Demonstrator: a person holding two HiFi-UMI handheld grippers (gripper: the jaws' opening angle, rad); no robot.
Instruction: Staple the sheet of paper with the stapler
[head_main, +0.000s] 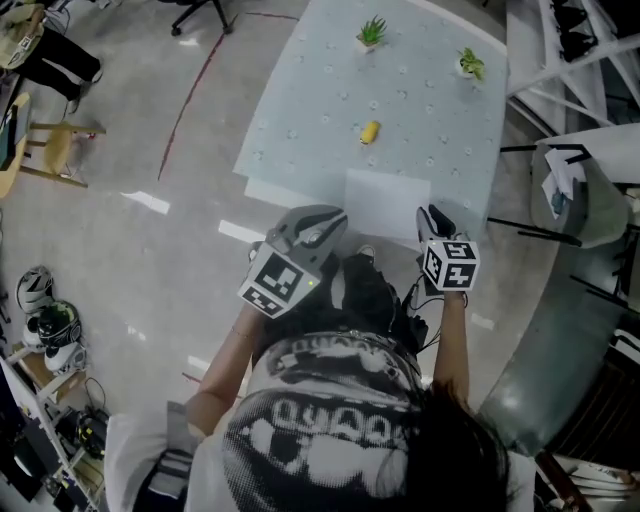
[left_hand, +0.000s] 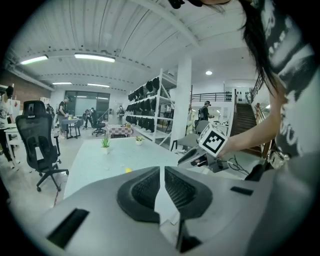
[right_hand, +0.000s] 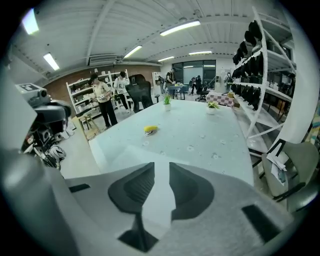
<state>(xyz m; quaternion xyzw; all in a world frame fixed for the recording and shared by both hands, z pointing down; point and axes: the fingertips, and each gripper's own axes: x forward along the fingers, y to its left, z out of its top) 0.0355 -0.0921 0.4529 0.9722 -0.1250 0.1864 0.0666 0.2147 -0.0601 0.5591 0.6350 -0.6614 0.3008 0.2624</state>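
Flanking paper (head_main: 387, 203): left gripper (head_main: 322, 222), right gripper (head_main: 437, 220)

The flat pale blue-green table (head_main: 300, 120) carries a regular pattern of small whitish dots. The rectangular sheet of paper (head_main: 385, 205) is plain white, and the small stapler (head_main: 370, 131) is bright yellow. Two little potted plants (head_main: 371, 33) (head_main: 469, 64) are green in white pots. The left gripper (head_main: 310, 228) and right gripper (head_main: 436, 222) are grey with black pads, and their cubes bear black-and-white squares. A thin red line (head_main: 195, 95) crosses the grey floor (head_main: 150, 150).

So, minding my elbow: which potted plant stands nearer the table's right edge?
The right plant, close to that edge; the other plant stands further left, beyond the yellow stapler.
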